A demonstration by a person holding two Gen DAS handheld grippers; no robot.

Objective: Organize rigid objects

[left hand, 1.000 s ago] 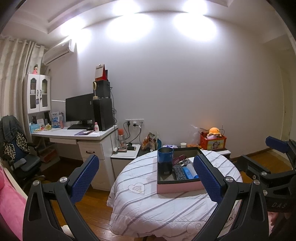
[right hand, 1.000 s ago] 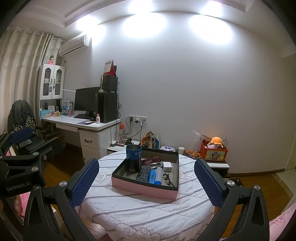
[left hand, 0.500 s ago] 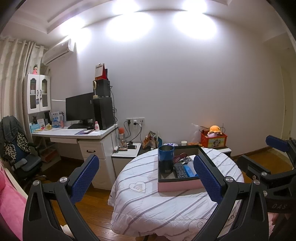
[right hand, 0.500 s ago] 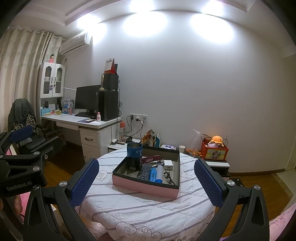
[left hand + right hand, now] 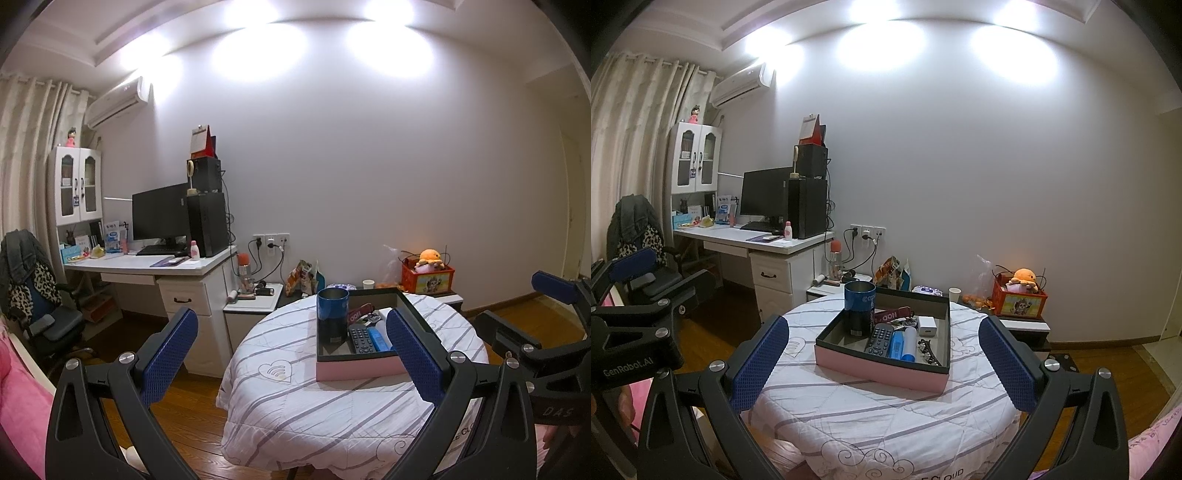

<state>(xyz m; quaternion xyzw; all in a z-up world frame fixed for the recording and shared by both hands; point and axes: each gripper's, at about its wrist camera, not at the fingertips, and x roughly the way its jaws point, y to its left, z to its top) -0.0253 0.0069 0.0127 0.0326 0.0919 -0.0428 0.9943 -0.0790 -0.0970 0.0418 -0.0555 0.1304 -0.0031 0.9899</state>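
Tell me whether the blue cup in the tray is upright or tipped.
Upright. The cup stands on its base in the tray's back-left corner, open rim facing up.

"GenRobot.AI" is printed in white on the left tongs (image 5: 631, 317), seen at the right wrist view's left edge. "DAS" marks the right tongs (image 5: 554, 354). "CLOUD" runs along the tablecloth (image 5: 938, 474) hem.

Blown-out ceiling light glares on the wall (image 5: 332, 147) across the upper frame, the room below dimmer, edges bowed by fisheye and dark-cornered.
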